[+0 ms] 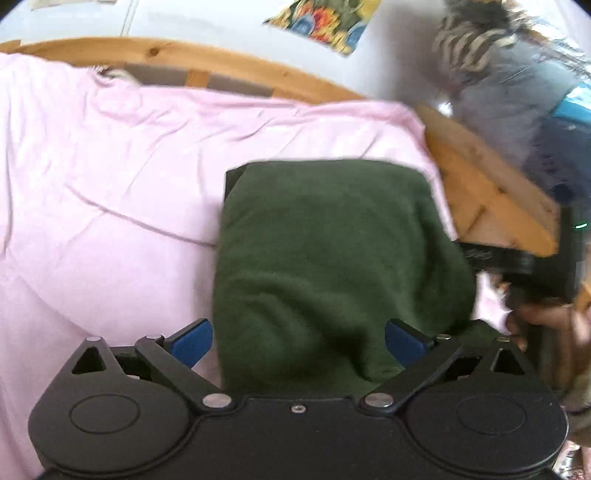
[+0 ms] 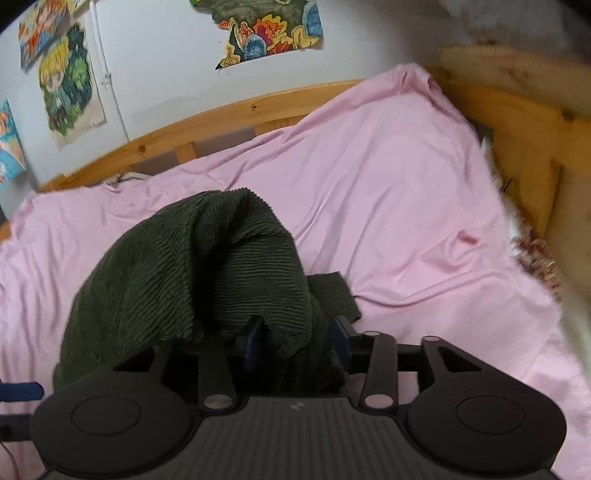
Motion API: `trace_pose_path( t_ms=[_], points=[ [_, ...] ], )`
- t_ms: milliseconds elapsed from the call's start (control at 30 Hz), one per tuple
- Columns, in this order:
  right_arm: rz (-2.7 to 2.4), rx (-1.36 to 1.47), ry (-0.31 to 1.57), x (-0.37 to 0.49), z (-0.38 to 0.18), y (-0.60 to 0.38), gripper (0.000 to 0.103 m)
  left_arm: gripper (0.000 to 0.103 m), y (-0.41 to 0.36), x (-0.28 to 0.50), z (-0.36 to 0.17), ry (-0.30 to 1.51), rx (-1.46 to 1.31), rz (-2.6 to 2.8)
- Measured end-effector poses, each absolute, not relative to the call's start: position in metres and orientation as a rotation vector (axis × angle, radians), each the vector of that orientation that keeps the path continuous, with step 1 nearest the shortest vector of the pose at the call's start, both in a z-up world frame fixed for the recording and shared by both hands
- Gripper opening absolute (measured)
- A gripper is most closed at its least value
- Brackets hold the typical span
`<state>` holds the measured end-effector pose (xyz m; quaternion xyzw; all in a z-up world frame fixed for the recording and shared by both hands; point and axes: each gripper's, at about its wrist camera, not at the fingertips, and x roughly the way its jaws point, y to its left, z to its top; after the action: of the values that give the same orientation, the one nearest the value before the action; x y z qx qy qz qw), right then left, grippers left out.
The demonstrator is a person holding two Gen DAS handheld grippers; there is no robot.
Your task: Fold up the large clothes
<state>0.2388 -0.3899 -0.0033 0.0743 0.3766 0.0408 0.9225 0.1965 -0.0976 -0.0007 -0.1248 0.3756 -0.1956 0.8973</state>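
Note:
A dark green corduroy garment (image 1: 332, 258) lies folded into a thick block on the pink bedsheet (image 1: 110, 184). My left gripper (image 1: 299, 341) is open, its blue fingertips (image 1: 194, 343) spread on either side of the garment's near edge. In the right wrist view the garment (image 2: 177, 273) is bunched and lifted, and my right gripper (image 2: 299, 343) is shut on a fold of it. The right gripper also shows in the left wrist view (image 1: 524, 266) at the garment's right side.
A wooden bed frame (image 2: 221, 110) runs along the back and right side of the pink sheet (image 2: 388, 192). Posters (image 2: 269, 33) hang on the white wall. Grey and striped cloth (image 1: 498, 74) lies beyond the bed's right rail.

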Motion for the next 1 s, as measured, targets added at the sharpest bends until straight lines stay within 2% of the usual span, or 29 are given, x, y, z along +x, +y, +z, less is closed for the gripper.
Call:
trace_pose_path(
  t_ms=[67, 133, 200, 367, 500, 600, 767, 1000],
  points=[
    [0.057, 0.098, 0.743, 0.233, 0.007, -0.384, 0.054, 0.1, -0.104, 0.205, -0.007, 0.829, -0.236, -0.393],
    [0.04, 0.035, 0.677, 0.224, 0.02, -0.378, 0.062, 0.1, -0.11, 0.208, -0.011, 0.852, -0.227, -0.404],
    [0.029, -0.01, 0.612, 0.215, 0.033, -0.373, 0.08, 0.1, -0.115, 0.209, -0.013, 0.855, -0.222, -0.415],
    [0.03, -0.135, 0.44, 0.2, 0.058, -0.352, 0.092, 0.102, -0.126, 0.212, -0.012, 0.856, -0.199, -0.421],
    [0.02, -0.189, 0.355, 0.202, 0.064, -0.333, 0.097, 0.102, -0.125, 0.219, -0.014, 0.863, -0.198, -0.422],
    [0.074, -0.202, 0.364, 0.214, 0.06, -0.32, 0.1, 0.101, -0.12, 0.219, -0.011, 0.847, -0.212, -0.44],
    [0.083, -0.276, 0.381, 0.25, 0.037, -0.304, 0.103, 0.102, -0.082, 0.218, 0.005, 0.595, -0.422, -0.476],
    [0.086, -0.283, 0.454, 0.293, -0.023, -0.309, 0.103, 0.102, -0.086, 0.275, -0.024, 0.698, -0.372, -0.42]
  ],
)
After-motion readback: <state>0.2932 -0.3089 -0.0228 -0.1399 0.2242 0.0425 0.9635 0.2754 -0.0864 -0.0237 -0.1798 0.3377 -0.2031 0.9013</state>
